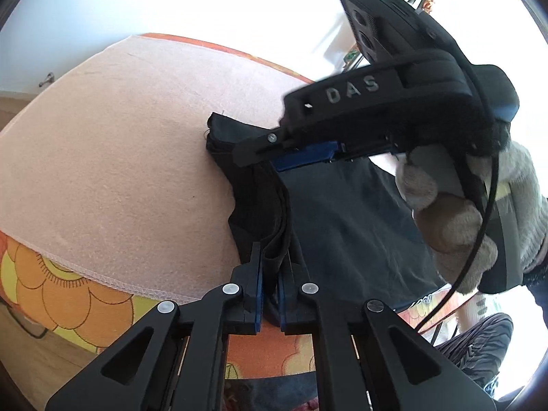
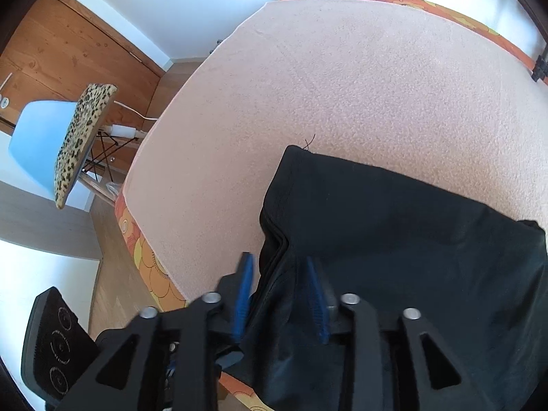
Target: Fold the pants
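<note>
- You see a pink blanket spread over an orange floral cover.
- You have a blue chair with a leopard-print cushion beside a wooden door.

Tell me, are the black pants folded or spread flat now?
Folded, at least partly: the black pants show stacked layers at the edge on the pink blanket, where the left gripper pinches them.

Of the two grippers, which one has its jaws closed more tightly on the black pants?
The left gripper: its jaws pinch a thin fold of the black pants. The right gripper stands wider, its jaws visibly apart around a thicker bunch of cloth.
</note>
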The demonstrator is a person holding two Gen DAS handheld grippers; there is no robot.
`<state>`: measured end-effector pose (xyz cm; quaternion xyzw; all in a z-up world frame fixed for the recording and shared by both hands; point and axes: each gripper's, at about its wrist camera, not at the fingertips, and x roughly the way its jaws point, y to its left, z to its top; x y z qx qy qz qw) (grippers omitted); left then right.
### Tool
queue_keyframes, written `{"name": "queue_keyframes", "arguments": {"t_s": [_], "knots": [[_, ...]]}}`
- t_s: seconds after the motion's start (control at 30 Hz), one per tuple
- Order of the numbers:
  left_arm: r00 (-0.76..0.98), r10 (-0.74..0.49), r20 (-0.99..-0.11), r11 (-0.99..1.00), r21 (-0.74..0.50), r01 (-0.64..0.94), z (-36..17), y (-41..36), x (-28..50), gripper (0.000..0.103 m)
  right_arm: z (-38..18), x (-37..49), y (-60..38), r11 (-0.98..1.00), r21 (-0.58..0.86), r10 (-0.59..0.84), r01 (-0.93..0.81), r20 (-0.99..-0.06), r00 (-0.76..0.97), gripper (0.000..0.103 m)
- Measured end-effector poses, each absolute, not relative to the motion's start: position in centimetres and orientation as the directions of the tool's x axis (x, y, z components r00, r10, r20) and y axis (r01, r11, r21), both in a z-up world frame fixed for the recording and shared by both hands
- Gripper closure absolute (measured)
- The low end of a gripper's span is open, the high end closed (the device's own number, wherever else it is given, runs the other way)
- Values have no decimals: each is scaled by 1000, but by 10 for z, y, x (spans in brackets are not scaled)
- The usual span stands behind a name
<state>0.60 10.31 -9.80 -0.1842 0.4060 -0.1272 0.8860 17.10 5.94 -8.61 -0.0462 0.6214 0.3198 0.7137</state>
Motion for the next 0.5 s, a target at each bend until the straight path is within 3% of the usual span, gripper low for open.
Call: {"name": "queue_keyframes", "arguments": {"t_s": [0.13, 0.5], "knots": [[645, -380, -663, 907, -403, 120, -92, 98, -1, 98, -81, 178, 85, 778, 214, 292, -591, -956, 39, 53], [644, -386, -660, 903, -414, 117, -96, 83, 2, 98, -116, 171, 139, 751, 64, 75, -657, -997, -11, 52]]}}
